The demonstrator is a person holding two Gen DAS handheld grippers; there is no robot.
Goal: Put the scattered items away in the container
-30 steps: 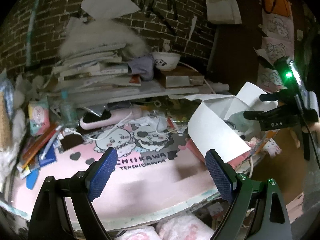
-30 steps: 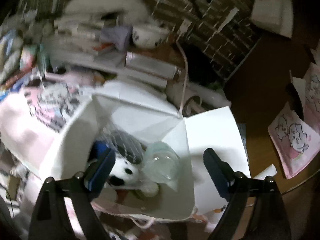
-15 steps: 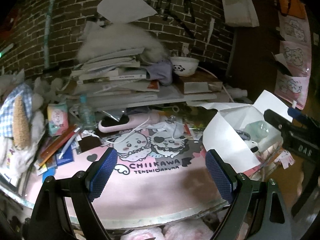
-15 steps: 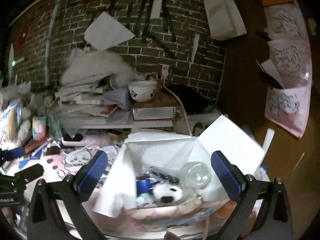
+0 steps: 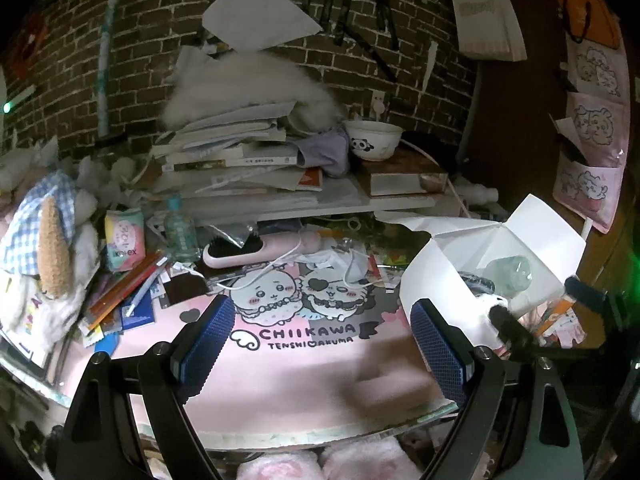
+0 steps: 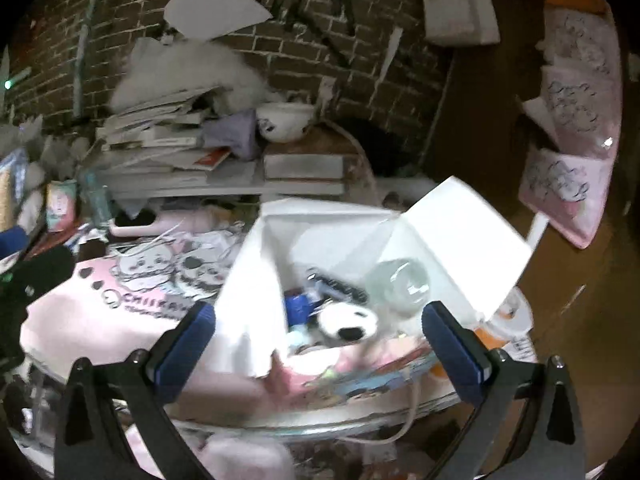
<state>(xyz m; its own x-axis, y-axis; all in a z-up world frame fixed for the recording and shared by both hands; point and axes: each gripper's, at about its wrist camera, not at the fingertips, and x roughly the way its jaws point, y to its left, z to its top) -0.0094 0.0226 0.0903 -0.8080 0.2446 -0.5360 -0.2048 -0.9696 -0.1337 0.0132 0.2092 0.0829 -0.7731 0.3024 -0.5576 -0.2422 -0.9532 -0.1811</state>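
Note:
A white open box (image 5: 436,280) (image 6: 248,276) stands at the desk's right end, flaps spread. Inside lie a clear plastic bottle (image 6: 398,286) (image 5: 510,276), a small panda plush (image 6: 346,322), a blue item (image 6: 298,306) and a dark striped pouch (image 6: 338,286). My left gripper (image 5: 322,340) is open and empty above the pink Chiikawa desk mat (image 5: 280,372), left of the box. In front of the box, near the desk's edge, my right gripper (image 6: 318,346) is open and empty. Scattered items remain on the left: a pink hairbrush (image 5: 256,250), pencils (image 5: 128,286), a tissue pack (image 5: 124,238), a small bottle (image 5: 180,230).
A shelf holds a tall stack of books (image 5: 232,164), a fluffy white heap (image 5: 248,84), a panda bowl (image 5: 374,140) and a flat box (image 5: 404,178). White cables (image 5: 352,264) cross the mat. Plush toys (image 5: 44,236) crowd the left edge. Brick wall behind; pink pouches (image 5: 592,148) hang right.
Both grippers pulled back from the desk and levelled. The right gripper, earlier looking down into the box from above, now faces it from the front. Both stayed open.

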